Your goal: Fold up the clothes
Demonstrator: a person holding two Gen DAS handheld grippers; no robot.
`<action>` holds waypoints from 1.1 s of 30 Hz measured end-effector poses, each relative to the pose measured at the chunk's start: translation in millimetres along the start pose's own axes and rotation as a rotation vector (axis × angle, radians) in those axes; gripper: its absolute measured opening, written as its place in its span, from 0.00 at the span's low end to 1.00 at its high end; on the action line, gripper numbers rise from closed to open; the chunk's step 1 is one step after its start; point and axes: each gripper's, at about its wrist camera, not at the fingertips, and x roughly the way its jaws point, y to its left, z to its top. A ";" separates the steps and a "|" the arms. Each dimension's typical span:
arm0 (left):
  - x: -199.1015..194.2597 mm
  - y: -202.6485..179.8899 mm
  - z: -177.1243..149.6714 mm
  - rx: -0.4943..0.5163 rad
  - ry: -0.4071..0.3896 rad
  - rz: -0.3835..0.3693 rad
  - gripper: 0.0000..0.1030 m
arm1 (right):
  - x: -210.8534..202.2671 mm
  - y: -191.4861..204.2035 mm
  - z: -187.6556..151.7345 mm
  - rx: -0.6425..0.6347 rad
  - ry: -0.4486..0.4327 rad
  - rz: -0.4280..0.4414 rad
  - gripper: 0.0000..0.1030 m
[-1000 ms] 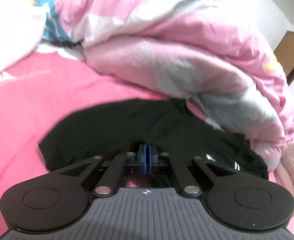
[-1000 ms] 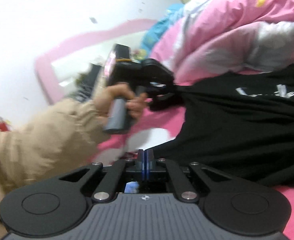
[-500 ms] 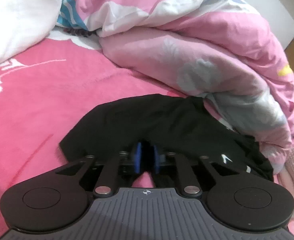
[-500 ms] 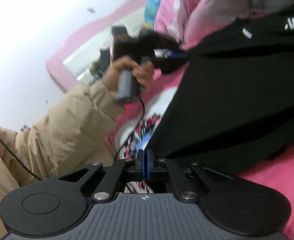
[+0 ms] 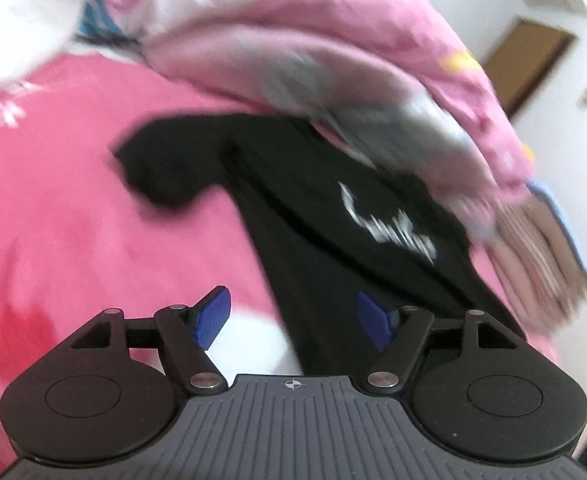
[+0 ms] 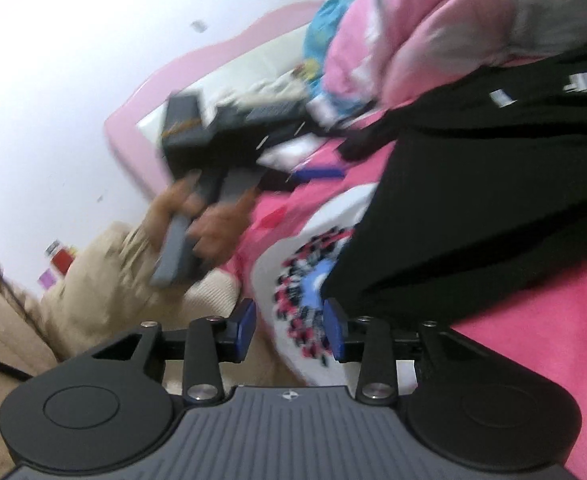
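A black T-shirt (image 5: 333,232) with white lettering lies on the pink bed sheet (image 5: 73,240), partly folded, one sleeve spread to the left. My left gripper (image 5: 293,316) hovers over the shirt's near edge; its jaws are opening and the blue pads press on nothing. In the right wrist view the same black T-shirt (image 6: 493,208) fills the right side. My right gripper (image 6: 289,328) is by its lower edge, jaws opening, with only the sheet's print showing between the pads. The left gripper (image 6: 317,174) appears there too, held by a hand (image 6: 209,220).
A bunched pink and grey duvet (image 5: 333,60) lies against the shirt's far side. A striped pink cloth (image 5: 533,248) sits at the right. A white pillow (image 5: 9,44) is at the far left. A beige sleeve (image 6: 93,280) and a pink headboard (image 6: 141,128) show in the right wrist view.
Both grippers went from shut on the shirt's fabric to open, letting it drop onto the sheet. The left gripper swung sideways, so the lettering now shows.
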 end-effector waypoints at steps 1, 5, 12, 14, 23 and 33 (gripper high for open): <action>-1.2 -5.5 -7.9 0.023 0.012 -0.014 0.68 | -13.0 -5.2 -0.2 0.023 -0.036 -0.034 0.39; -4.1 -18.3 -30.3 0.062 0.007 -0.023 0.68 | -55.8 -24.5 -2.8 0.154 -0.174 -0.126 0.39; -8.9 -17.8 -50.2 0.084 -0.035 0.022 0.62 | -30.9 -5.4 3.5 0.045 -0.160 -0.199 0.34; -10.8 -17.7 -53.0 0.103 -0.046 0.036 0.60 | -12.0 7.6 4.0 -0.056 -0.109 -0.231 0.33; -16.2 -6.5 -59.3 0.114 -0.074 0.018 0.56 | 46.7 21.8 -9.0 -0.281 0.065 -0.374 0.26; -16.8 1.9 -61.1 0.097 -0.102 -0.016 0.54 | 54.8 32.3 -17.2 -0.372 0.102 -0.432 0.04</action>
